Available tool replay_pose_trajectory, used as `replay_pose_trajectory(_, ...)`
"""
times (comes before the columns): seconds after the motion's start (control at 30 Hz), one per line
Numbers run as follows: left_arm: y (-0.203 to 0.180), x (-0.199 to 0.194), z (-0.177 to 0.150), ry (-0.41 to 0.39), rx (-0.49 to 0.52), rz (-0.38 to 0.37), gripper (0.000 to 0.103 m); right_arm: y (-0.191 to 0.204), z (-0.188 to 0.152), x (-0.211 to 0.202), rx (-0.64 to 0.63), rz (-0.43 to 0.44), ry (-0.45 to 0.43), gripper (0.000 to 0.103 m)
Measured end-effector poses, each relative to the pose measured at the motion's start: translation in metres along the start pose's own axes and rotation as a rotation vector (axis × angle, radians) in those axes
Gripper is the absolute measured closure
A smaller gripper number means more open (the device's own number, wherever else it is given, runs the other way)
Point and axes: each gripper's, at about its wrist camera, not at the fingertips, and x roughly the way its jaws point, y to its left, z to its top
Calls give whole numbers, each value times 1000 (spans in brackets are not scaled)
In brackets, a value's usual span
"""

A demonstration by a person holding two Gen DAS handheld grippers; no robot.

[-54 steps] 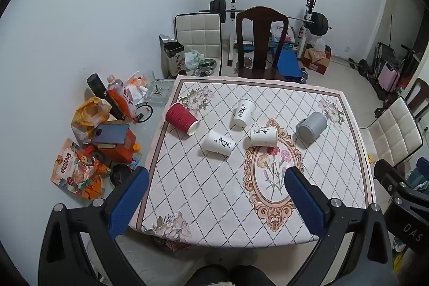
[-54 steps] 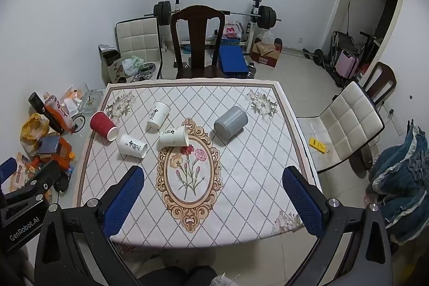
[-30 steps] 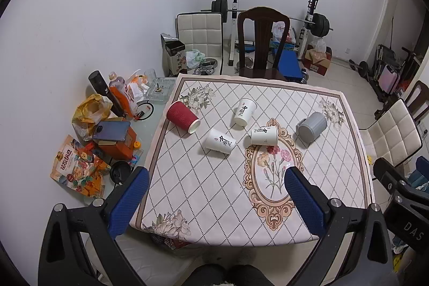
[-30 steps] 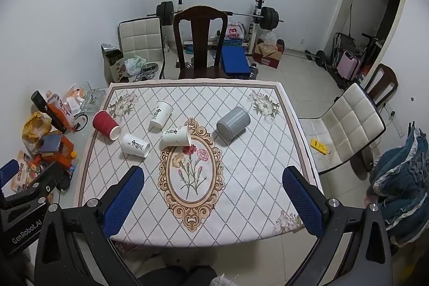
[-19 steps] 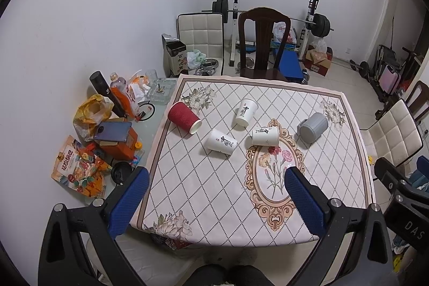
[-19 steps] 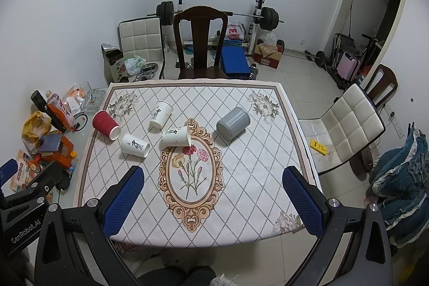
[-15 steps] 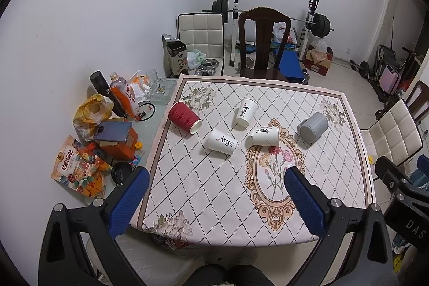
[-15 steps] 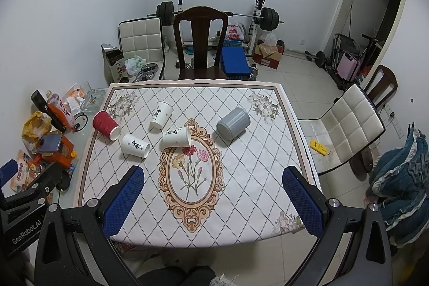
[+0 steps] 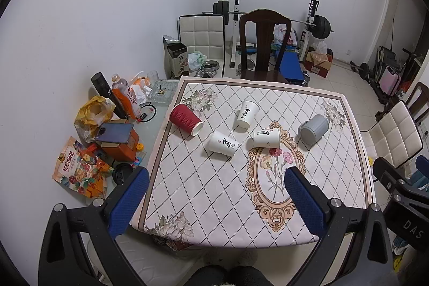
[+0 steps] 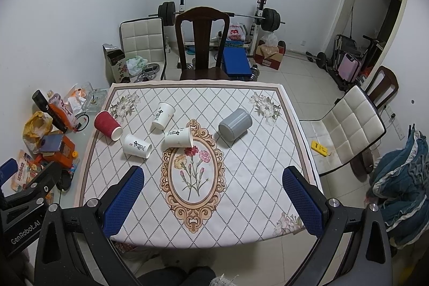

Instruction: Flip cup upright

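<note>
Cups lie on their sides on our patterned tablecloth (image 9: 214, 192): ribbed red cup (image 9: 185, 119), three smooth white paper cups (image 9: 222, 143), grey cup (image 9: 314, 129). Left gripper (image 9: 214, 200) and right gripper (image 10: 213, 199) hover, jaws spread wide.

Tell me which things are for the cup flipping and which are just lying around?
For the job: red cup, three white cups, grey cup.

Just around: phone, snack bag, wooden chair, barbell.
</note>
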Motion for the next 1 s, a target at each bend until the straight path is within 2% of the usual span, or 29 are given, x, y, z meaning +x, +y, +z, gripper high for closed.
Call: replay_pose_trajectory(1.0, 2, -1, 6, -3, -6, -3, 0, 5, 4, -1, -4, 2, 0, 0)
